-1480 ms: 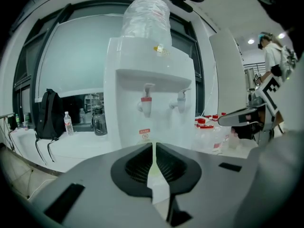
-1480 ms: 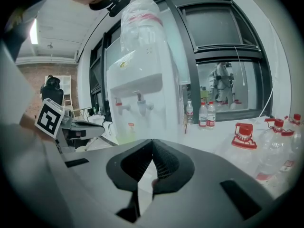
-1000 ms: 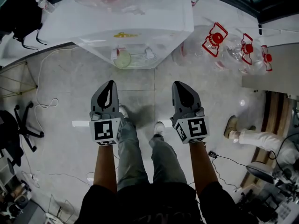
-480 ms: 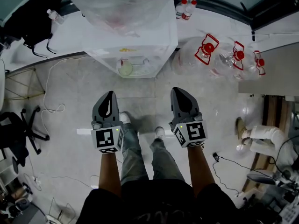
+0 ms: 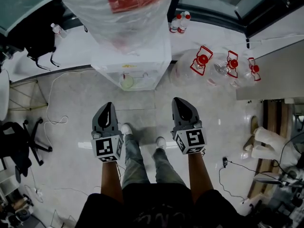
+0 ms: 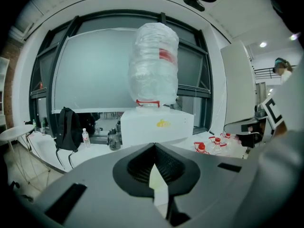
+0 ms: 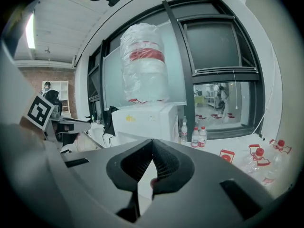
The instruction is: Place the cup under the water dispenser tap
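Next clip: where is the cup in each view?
Head view: cup in the water dispenser recess, upper centre.
Left gripper view: not in it.
Right gripper view: not in it.
Shared landmark: the dispenser's plastic-wrapped bottle, showing in all three.

Grey tiled floor (image 5: 61, 167), dark-framed windows (image 7: 213, 46), black office chair (image 5: 16, 144) at left.

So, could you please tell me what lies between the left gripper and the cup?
In the head view, only bare grey floor tile shows between the left gripper and the cup, which stands in the water dispenser bay.
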The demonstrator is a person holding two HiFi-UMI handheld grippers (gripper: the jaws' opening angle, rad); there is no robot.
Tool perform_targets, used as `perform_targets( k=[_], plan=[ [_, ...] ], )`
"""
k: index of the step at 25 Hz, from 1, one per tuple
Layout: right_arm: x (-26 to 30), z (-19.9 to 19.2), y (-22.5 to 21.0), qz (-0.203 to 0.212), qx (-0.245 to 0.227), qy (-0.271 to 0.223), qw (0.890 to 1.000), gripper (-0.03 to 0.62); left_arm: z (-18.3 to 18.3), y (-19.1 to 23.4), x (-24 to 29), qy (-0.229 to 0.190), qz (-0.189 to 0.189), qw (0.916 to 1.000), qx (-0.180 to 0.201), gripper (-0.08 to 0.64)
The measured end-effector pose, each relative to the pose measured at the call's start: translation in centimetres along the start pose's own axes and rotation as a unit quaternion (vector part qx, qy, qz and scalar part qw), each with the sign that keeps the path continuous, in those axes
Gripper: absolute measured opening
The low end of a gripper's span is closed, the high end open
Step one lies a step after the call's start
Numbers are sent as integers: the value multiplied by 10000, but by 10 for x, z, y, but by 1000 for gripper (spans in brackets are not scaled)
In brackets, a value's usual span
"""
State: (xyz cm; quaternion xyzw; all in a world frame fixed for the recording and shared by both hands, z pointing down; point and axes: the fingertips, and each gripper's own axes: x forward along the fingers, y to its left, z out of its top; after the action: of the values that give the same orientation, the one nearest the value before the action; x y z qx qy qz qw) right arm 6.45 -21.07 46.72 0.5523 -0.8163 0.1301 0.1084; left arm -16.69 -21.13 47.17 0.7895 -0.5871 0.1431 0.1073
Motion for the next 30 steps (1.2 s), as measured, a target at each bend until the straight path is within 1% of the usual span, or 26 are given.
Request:
perform_targets(
  k=[6,11,13,17,22,30],
  plan=[
    [-6,28,1,-122,98,-137,9998,15,28,-1,-12,-36,-76,9999,140,15],
    [-15,47,1,-122,233,-212,9994,15,44,-3,-21,-126,-60,9998,109,15],
    [-21,51,1,-108,189,-157,9996,15,51,-3,-26,-170,-35,9998,49,15],
    [-35,61,1,-149,148,-92,9997,15,70,-6,-38,-303,8,9995,69,15],
    [-46,78,7,-41,-102,-186,9998,15,97,-9,-56,-459,56,9989,79,15],
    [-65,112,14,34,-185,-447,9988,15,132,-14,-81,-607,82,9980,155,15]
  ],
)
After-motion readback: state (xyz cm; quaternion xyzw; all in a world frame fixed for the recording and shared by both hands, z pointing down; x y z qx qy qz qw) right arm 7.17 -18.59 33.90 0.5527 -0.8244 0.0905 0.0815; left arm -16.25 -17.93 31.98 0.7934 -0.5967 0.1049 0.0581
